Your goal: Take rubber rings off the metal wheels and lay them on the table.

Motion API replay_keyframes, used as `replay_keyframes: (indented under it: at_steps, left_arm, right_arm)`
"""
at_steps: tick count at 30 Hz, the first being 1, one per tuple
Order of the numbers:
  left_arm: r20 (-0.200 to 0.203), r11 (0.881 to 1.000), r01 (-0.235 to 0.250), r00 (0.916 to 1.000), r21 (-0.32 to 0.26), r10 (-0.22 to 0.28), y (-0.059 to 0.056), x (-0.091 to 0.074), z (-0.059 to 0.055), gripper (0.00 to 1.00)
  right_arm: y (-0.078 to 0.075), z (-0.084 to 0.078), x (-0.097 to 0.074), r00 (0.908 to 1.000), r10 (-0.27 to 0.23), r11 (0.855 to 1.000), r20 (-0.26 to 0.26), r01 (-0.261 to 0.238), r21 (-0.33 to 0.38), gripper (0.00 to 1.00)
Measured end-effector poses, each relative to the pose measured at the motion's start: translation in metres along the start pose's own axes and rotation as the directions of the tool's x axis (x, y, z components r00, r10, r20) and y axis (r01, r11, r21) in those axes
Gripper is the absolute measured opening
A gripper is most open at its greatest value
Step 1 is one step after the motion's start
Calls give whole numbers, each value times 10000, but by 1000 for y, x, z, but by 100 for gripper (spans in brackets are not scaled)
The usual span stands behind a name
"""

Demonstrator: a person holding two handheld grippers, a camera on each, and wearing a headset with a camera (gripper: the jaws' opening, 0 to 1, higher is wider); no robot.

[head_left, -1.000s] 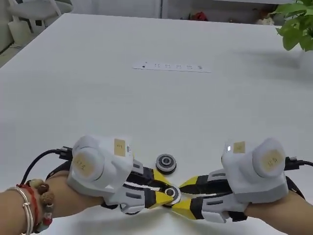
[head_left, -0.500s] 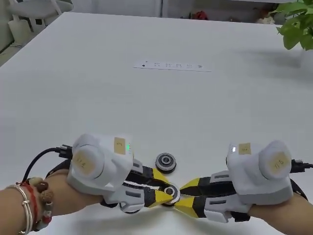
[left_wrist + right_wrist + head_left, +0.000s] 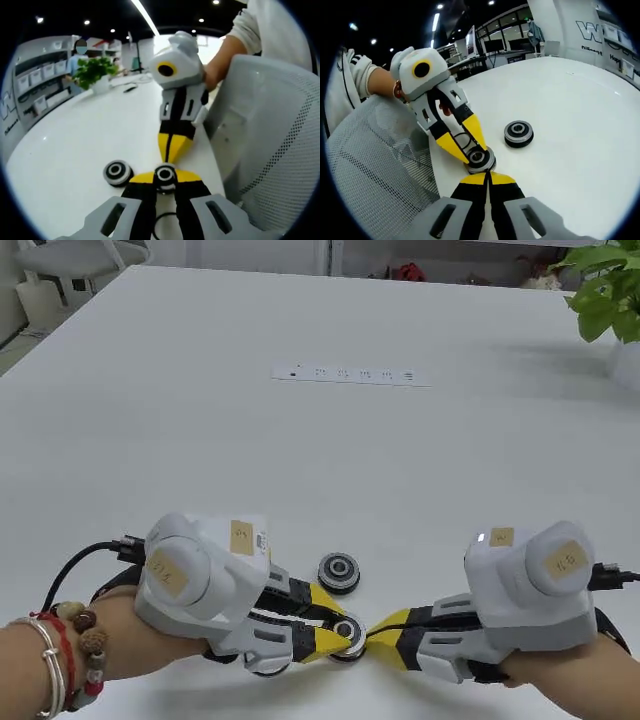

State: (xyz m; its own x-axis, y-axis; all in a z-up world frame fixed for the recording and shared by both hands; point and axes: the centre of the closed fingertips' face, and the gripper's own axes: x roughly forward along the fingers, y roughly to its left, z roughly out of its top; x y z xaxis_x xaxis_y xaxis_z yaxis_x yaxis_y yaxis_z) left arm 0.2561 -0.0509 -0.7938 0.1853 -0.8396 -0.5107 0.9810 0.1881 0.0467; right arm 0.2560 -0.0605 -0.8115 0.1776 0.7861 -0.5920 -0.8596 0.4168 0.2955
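A small metal wheel (image 3: 347, 632) with a black rubber ring sits between the yellow jaws of my left gripper (image 3: 345, 633), which is shut on it just above the table's near edge. In the left gripper view the wheel (image 3: 165, 176) lies between my tips (image 3: 165, 177). My right gripper (image 3: 371, 634) faces it from the right, jaws closed to a point against the wheel's rim. In the right gripper view my tips (image 3: 489, 174) pinch the ring's near edge on the wheel (image 3: 481, 159). A second ringed wheel (image 3: 339, 572) (image 3: 518, 133) (image 3: 118, 172) lies flat on the table just beyond.
A white power strip (image 3: 350, 375) lies across the middle of the white table (image 3: 200, 420). A green plant (image 3: 605, 295) stands at the far right corner. A grey mesh chair back (image 3: 375, 165) is close behind the table's near edge.
My right gripper's jaws, spread around the wheel a second ago, have closed to a point at its rim and the hand has drawn slightly right. My left gripper keeps its hold.
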Motion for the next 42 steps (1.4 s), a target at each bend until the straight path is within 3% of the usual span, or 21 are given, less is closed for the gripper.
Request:
replay_keyframes:
  at_steps: [4,11,32,38,42]
  left_arm:
    - [-1,10000,25,10000,21,-25,0,0,0,13]
    - [14,10000,30,10000,50,-30,0,0,0,13]
    - [-9,10000,-43,10000,-46,43,0,0,0,13]
    - [-8,10000,-72,10000,-64,72,0,0,0,14]
    - [3,10000,-69,10000,-56,69,0,1,0,14]
  right_arm:
    - [-4,5,-3,9989,68,9944,461,-117,1049,0]
    - [-2,12,-6,9969,201,9805,755,-344,1936,0]
    - [8,18,-1,9977,363,9945,572,-417,956,0]
    - [8,19,0,9973,439,9940,597,-496,975,0]
    - [21,24,2,9909,1051,9884,841,-1134,1015,0]
